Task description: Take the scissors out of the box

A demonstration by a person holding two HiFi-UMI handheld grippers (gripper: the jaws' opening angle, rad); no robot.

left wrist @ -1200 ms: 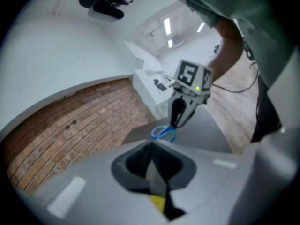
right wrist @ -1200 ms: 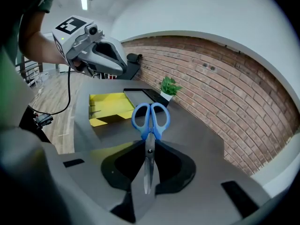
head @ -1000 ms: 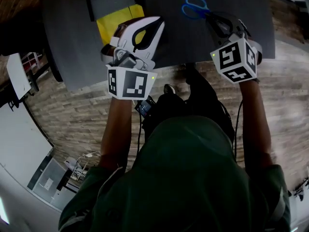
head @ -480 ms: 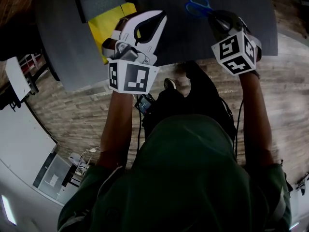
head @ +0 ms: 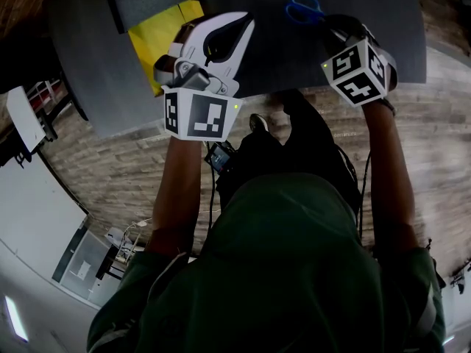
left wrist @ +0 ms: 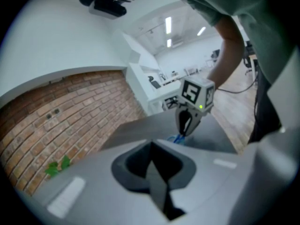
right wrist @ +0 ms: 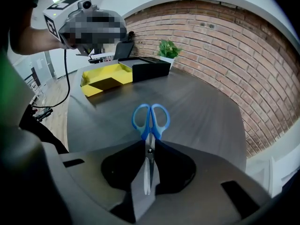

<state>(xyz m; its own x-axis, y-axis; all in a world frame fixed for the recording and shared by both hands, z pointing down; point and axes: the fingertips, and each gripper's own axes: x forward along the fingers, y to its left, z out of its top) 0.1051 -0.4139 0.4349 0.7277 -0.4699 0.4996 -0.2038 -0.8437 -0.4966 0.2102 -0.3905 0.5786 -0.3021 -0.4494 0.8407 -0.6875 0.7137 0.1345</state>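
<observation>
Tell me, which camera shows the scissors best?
The right gripper view: the scissors sit centred and close, blades and blue handles both clear. The head view catches only the handles; the left gripper view, just a distant blue speck.

Head view looks steeply down at the tabletop's [head: 276,54] near edge; both gripper views skim low across it, sharing the scissors [head: 303,9].

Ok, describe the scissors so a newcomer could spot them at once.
Start at the dark table, well away from the yellow box. The scissors are in the right gripper, blades pinched between its jaws. Their bright blue handle loops are the only blue there.
</observation>
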